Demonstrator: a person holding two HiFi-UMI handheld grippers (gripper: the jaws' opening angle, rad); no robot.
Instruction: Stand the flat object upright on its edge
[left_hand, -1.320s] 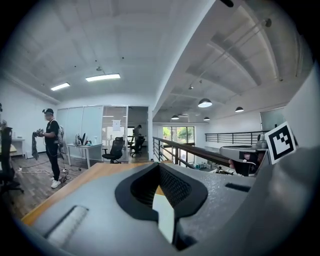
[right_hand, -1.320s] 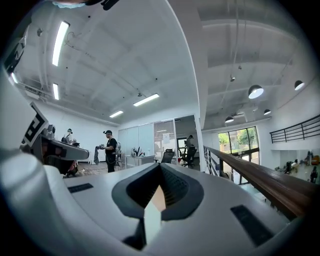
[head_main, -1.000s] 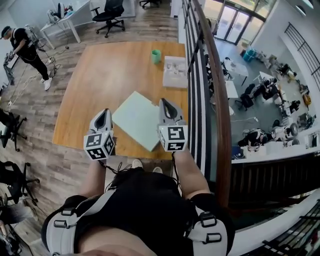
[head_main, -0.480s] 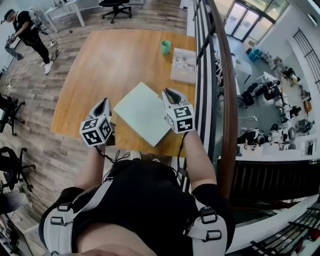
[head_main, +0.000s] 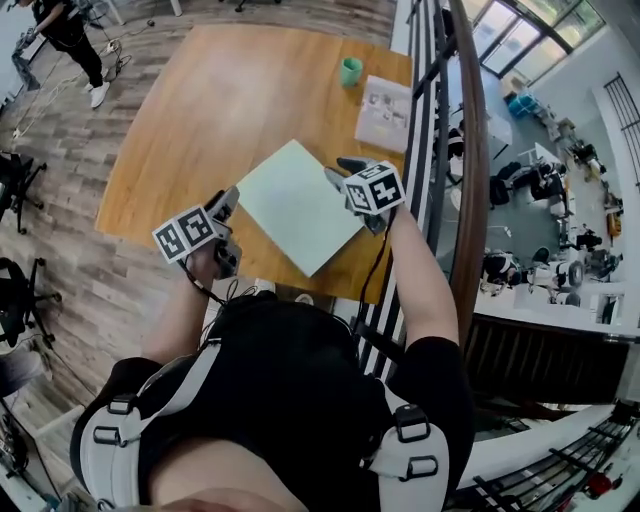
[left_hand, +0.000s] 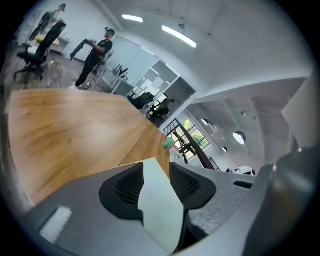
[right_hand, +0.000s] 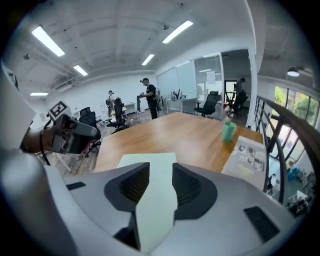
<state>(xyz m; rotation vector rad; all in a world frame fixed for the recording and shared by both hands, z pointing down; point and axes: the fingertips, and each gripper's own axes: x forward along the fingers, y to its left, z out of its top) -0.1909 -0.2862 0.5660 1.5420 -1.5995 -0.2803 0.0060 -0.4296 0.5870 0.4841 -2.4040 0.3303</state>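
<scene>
A pale green flat board (head_main: 300, 205) lies flat on the wooden table (head_main: 200, 110), near its front edge. My left gripper (head_main: 230, 200) is at the board's left corner. In the left gripper view its jaws are opening, and the board (left_hand: 160, 210) shows in the gap between the left gripper's (left_hand: 156, 177) pads. My right gripper (head_main: 338, 170) reaches over the board's right edge. Its jaws are opening too, and the board (right_hand: 155, 200) runs between the right gripper's (right_hand: 161, 180) pads. I see no pad pressing on the board.
A teal cup (head_main: 350, 71) and a printed booklet (head_main: 385, 100) sit at the table's far right. A dark railing (head_main: 440, 120) runs along the table's right side. A person (head_main: 60, 25) stands on the floor at far left, near office chairs (head_main: 15, 180).
Both grippers have moved in on the board. The left one turned toward its left corner, and the right one came forward over its right edge. The board still lies flat.
</scene>
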